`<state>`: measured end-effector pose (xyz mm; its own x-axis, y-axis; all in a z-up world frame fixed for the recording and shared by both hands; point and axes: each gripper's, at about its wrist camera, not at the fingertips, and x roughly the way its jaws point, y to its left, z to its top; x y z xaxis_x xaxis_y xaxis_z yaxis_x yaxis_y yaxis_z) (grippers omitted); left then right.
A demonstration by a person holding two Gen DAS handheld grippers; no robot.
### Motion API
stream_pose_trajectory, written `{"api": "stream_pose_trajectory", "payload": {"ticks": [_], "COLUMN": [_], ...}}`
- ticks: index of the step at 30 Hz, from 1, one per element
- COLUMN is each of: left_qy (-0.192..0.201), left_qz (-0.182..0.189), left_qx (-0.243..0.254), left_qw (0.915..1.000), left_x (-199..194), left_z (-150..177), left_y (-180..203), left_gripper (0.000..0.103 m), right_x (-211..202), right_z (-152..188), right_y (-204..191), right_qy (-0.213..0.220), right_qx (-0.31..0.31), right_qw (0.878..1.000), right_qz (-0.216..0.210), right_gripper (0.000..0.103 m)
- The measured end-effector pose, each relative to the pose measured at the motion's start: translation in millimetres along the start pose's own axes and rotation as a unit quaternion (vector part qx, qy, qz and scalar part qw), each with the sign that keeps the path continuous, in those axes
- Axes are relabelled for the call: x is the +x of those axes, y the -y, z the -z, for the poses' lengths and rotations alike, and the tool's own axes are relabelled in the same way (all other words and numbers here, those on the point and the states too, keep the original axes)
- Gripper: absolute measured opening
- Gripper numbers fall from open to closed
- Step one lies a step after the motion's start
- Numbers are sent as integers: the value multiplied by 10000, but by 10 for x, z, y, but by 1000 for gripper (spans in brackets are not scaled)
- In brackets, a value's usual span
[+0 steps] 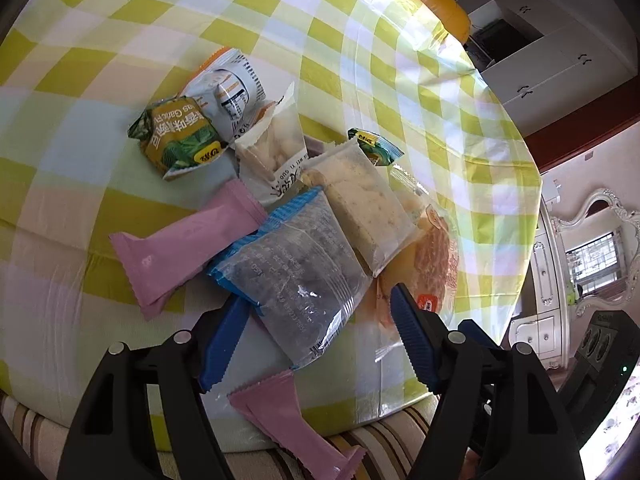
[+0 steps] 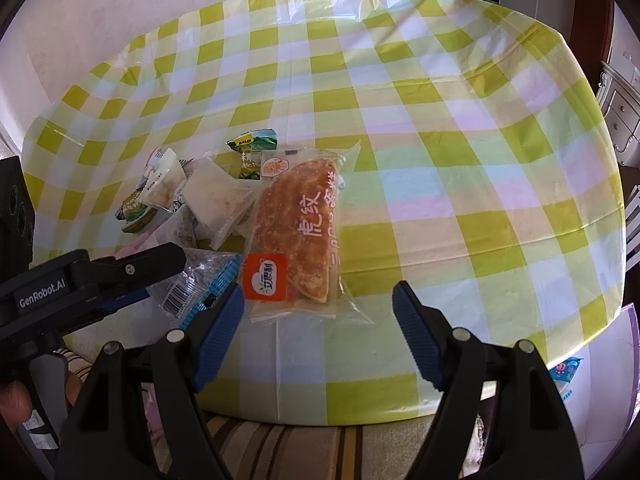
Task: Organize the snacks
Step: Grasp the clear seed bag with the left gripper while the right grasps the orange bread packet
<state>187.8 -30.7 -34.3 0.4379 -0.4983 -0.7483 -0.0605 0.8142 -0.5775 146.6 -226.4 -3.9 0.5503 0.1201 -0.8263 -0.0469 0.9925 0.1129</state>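
Now the left tool [image 1: 316, 320] is spread wide, its blue fingers straddling the near end of a clear, blue-edged snack packet [image 1: 298, 272] that lies on the checked tabletop [image 1: 120, 40] in a loose pile of snacks, with a pink packet [image 1: 180, 246] just to its left. Further right, the right tool [image 2: 318, 312] is likewise spread and empty, the near end of the bagged golden pastry [image 2: 300, 236] lying between its fingertips.
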Motion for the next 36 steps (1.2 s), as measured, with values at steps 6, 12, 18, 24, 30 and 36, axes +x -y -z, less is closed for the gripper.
{"api": "stream_pose_trajectory", "payload": {"ticks": [6, 12, 18, 24, 30, 36], "left_qy": [138, 239, 332, 496, 635, 838], "left_qz": [-533, -1060, -1140, -1102, -1105, -1074], "left_qx": [112, 410, 484, 375, 403, 384], "left_qw": [9984, 9932, 9918, 9920, 9910, 9899], "left_x": [56, 105, 94, 0, -108, -216], "left_z": [-120, -169, -176, -125, -29, 23], "left_y": [42, 73, 44, -20, 3, 14], "left_gripper": [70, 66, 56, 52, 51, 51], "right_x": [74, 177, 333, 421, 429, 324], "right_z": [-86, -193, -242, -281, -284, -254], "right_y": [-66, -127, -186, -163, -203, -151], "right_qy": [22, 51, -99, -146, -128, 24], "right_qx": [14, 68, -17, 25, -67, 37], "right_qw": [10000, 9999, 9994, 9990, 9993, 9996], "right_qz": [46, 147, 346, 422, 351, 288], "right_gripper": [76, 76, 76, 76, 49, 46]}}
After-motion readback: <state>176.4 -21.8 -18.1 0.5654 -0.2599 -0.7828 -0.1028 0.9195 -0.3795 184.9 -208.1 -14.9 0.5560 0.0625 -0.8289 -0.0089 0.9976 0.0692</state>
